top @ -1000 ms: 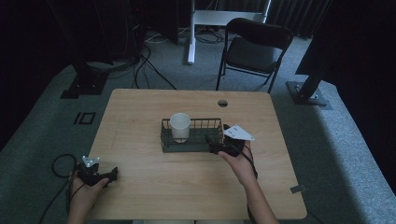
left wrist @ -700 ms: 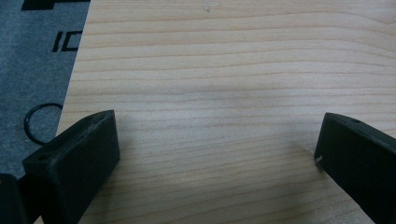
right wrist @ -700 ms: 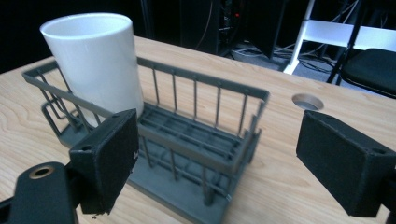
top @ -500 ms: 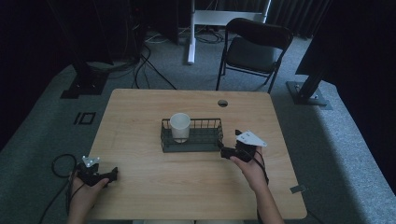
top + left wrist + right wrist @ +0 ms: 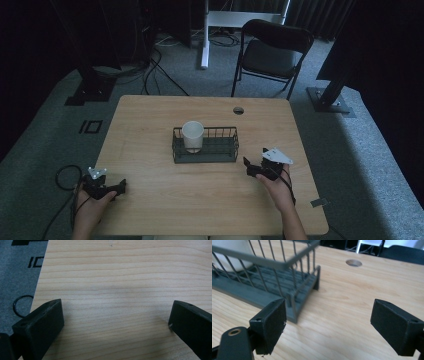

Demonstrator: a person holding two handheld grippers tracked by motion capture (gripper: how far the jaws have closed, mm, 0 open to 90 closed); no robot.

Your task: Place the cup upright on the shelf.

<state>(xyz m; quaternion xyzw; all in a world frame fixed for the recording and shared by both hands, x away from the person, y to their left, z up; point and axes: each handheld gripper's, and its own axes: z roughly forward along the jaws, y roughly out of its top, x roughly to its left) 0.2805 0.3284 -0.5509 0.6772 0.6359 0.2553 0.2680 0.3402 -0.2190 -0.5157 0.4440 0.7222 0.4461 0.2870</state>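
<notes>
Jaws wide apart, empty on both: right gripper (image 5: 254, 169) just off wire basket's (image 5: 206, 152) right end, left gripper (image 5: 111, 188) near table's (image 5: 150, 115) front-left corner; cup (image 5: 192, 136) sits in basket.

A: We note the desk (image 5: 165, 200): pale wood grain, smooth, matt. The basket (image 5: 205, 151) is dark grey wire, dull coated.

B: We add the cup (image 5: 192, 136), white and smooth; the fingers (image 5: 270, 323) look matt black plastic.
</notes>
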